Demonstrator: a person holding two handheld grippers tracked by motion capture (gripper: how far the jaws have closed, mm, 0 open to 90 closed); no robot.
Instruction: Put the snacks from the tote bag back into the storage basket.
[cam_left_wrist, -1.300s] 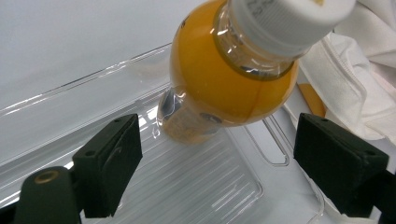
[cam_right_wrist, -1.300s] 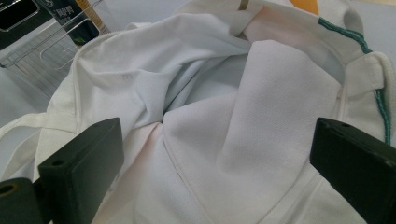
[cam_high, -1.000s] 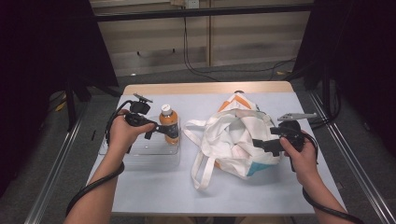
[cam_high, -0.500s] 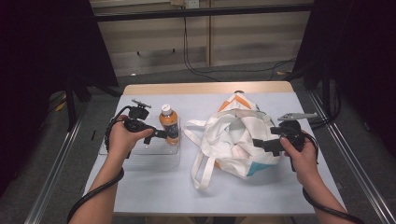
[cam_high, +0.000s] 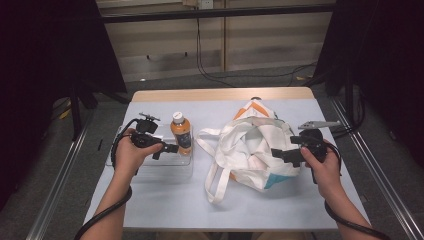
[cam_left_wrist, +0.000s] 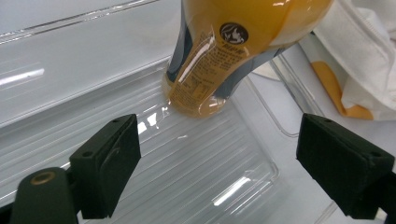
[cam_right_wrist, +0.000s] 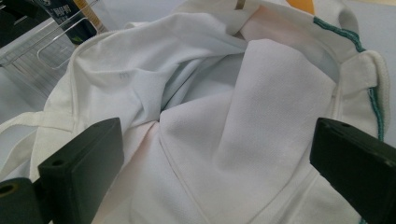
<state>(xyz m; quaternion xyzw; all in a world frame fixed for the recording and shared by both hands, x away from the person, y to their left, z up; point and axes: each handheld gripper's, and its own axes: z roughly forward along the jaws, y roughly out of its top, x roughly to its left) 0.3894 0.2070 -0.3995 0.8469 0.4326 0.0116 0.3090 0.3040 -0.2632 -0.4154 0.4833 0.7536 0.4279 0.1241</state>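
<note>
An orange drink bottle (cam_high: 180, 134) with a white cap stands upright in a clear plastic tray (cam_high: 150, 164) on the left of the table. My left gripper (cam_high: 172, 148) hangs just left of the bottle, open, with its jaws apart from it. In the left gripper view the bottle (cam_left_wrist: 224, 56) rises beyond the open left gripper (cam_left_wrist: 219, 137), over the ribbed tray floor (cam_left_wrist: 210, 163). A crumpled white tote bag (cam_high: 250, 150) lies at the centre right. My right gripper (cam_high: 277, 155) is open at the bag's right side, and its jaws (cam_right_wrist: 210, 154) straddle the white cloth (cam_right_wrist: 210, 93) without pinching it.
The table carries a pale blue-grey mat (cam_high: 165, 210). The bag's long handles (cam_high: 212, 180) trail toward the near edge. Metal rails (cam_high: 60, 200) run along both sides of the table, and cables (cam_high: 215, 75) lie on the floor beyond the far edge.
My left gripper has drawn slightly back from the bottle toward the near side, staying open. The bottle stands where it was. The right gripper and bag have not moved.
</note>
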